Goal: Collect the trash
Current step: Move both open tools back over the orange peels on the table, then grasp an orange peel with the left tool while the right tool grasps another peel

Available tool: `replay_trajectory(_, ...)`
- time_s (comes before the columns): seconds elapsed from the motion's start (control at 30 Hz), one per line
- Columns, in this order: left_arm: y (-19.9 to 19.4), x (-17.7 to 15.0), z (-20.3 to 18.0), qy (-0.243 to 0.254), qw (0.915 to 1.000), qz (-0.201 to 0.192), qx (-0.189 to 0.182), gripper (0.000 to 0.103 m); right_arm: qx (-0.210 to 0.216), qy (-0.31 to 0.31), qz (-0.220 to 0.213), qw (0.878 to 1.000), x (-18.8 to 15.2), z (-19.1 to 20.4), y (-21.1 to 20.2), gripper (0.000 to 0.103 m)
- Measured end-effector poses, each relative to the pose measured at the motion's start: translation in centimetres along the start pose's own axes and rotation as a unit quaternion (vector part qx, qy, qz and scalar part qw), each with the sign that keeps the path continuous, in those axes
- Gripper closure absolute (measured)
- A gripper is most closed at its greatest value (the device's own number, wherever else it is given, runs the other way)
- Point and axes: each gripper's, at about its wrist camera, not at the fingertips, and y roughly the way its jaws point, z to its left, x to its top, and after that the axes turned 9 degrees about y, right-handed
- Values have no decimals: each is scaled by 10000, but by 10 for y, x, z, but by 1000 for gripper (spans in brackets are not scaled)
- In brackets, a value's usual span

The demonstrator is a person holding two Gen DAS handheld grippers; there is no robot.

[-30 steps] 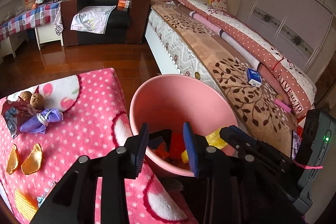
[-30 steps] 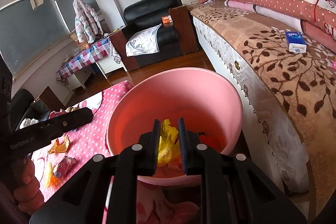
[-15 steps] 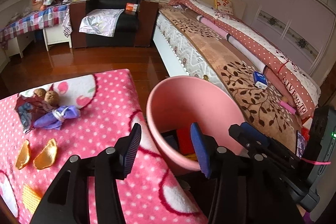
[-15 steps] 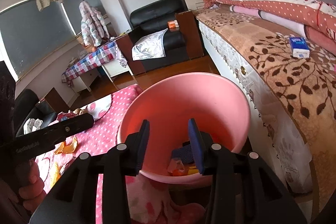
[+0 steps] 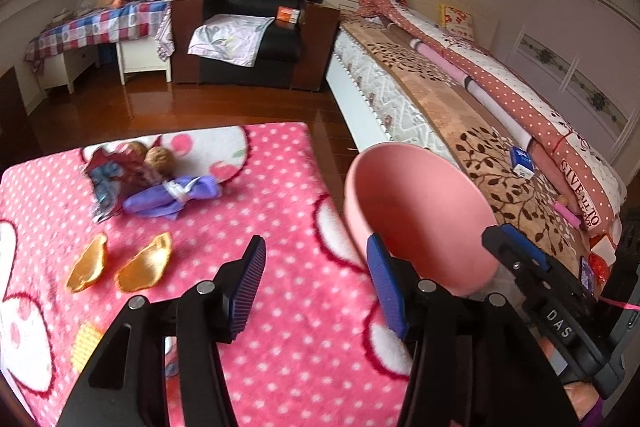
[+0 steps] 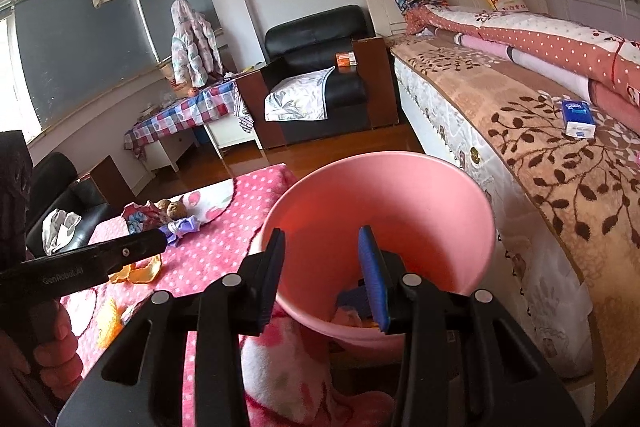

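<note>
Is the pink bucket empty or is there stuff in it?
Not empty. The pink bucket stands upright, with a few trash pieces visible at its bottom.

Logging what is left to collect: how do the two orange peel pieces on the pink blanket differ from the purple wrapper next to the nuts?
The orange peel pieces are two separate curled shells; the purple wrapper is one crumpled piece cinched by a pale band. The peels lie apart from other things, nearer the left hand-held gripper; the wrapper lies farther off, against a patterned wrapper and nuts. Both lie on the pink blanket, outside the pink bin.
</note>
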Motion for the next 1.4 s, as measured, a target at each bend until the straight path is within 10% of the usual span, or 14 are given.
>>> replay_trajectory(1.4, -67, -74, 129, -993, 9901, -36, 996, 51, 837, -388, 828, 9923, -35, 76, 16, 64)
